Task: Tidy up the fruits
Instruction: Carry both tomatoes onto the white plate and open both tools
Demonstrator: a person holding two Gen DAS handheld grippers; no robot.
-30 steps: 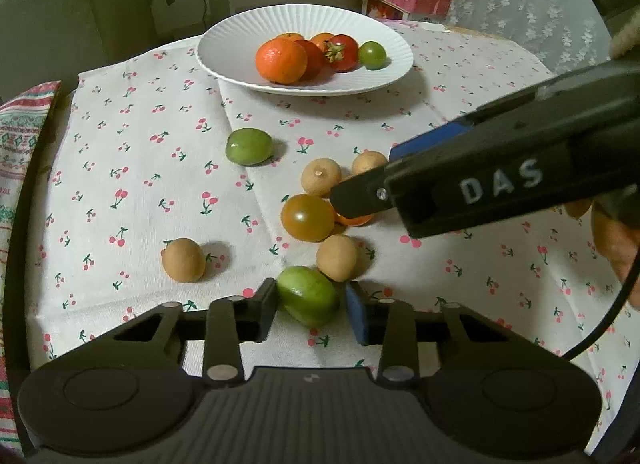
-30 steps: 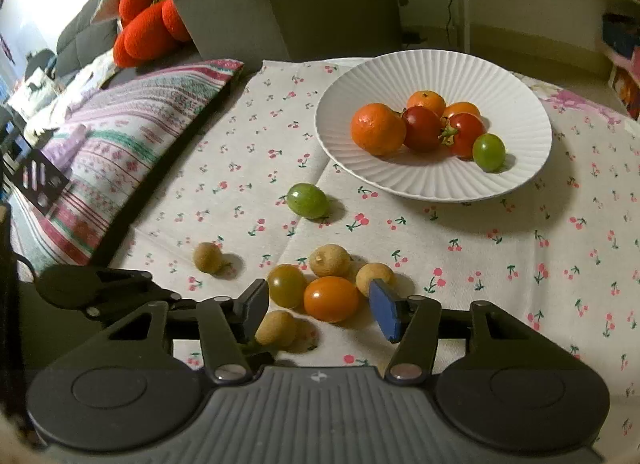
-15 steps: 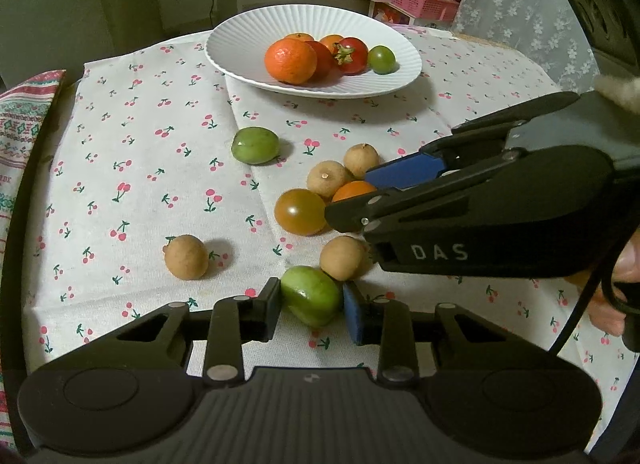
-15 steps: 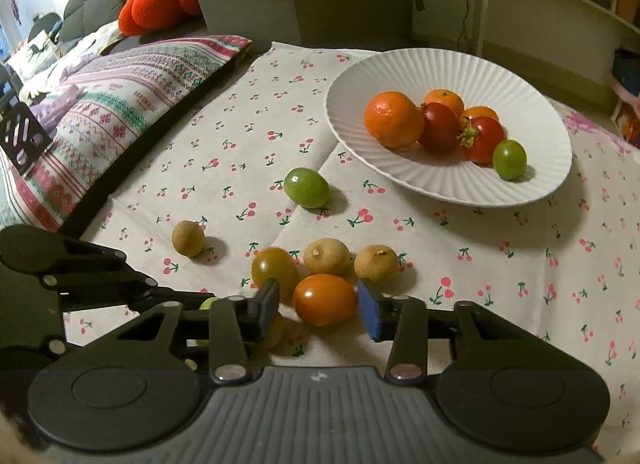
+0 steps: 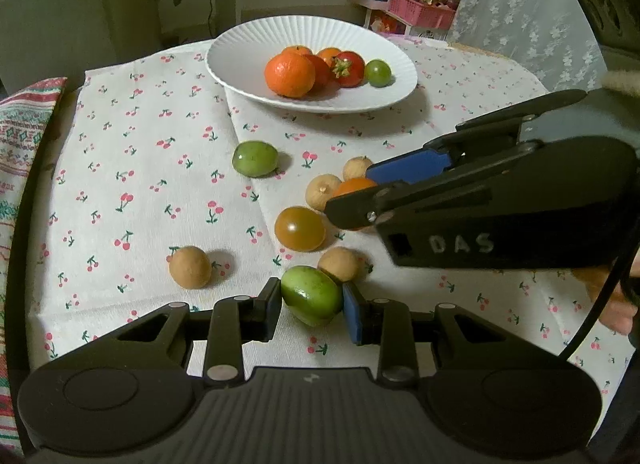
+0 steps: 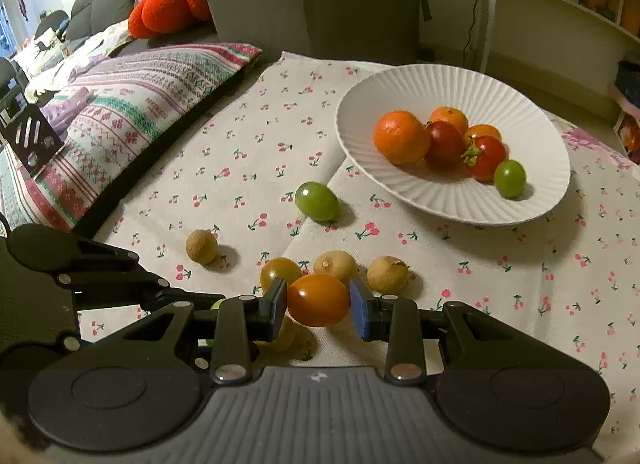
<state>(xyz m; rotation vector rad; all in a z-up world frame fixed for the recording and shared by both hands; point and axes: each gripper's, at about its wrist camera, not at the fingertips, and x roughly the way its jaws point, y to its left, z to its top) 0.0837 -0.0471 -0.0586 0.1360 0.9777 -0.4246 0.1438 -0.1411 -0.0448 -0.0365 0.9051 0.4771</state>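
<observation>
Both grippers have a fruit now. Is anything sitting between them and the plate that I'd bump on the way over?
Lifted, nothing blocks either path. At cloth level, loose fruit lies ahead: two brown fruits just beyond the orange tomato in the right gripper, a green fruit farther on. The left gripper holds a green tomato; the right gripper crosses toward the plate.

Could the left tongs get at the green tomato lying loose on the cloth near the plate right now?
Probably not yet: the left tongs are shut on another green tomato. The path over the cloth to the loose green tomato looks free, with only a small brown fruit off to the side.
</observation>
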